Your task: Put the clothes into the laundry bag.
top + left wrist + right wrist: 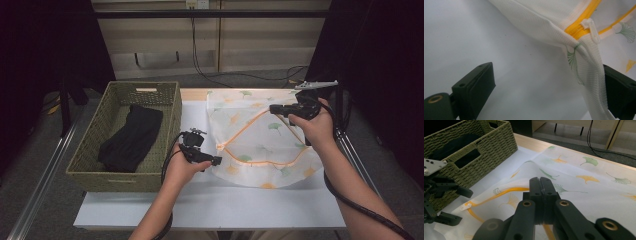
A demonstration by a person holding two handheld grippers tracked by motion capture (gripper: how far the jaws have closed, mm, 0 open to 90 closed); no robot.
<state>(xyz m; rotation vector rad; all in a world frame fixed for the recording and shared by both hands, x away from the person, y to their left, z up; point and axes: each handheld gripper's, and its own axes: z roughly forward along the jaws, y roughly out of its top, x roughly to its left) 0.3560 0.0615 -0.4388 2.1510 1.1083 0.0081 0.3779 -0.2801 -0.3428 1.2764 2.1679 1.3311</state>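
Mesh laundry bag (260, 145) spread flat on the white surface (210, 205), at 3 o'clock from the wicker basket (170, 107) holding black cloth (131, 137). Left claw (216, 161) gaping wide at the bag's 9 o'clock corner, beside the zip pull (591, 29), pinching nothing. Right claw (272, 109) clamped tight on the fabric by the orange zip (499, 195), near 1 o'clock.

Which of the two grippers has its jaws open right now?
The left gripper, by the zipper pull of the mesh laundry bag: its jaws stand wide apart. The right gripper has its jaws pressed shut.
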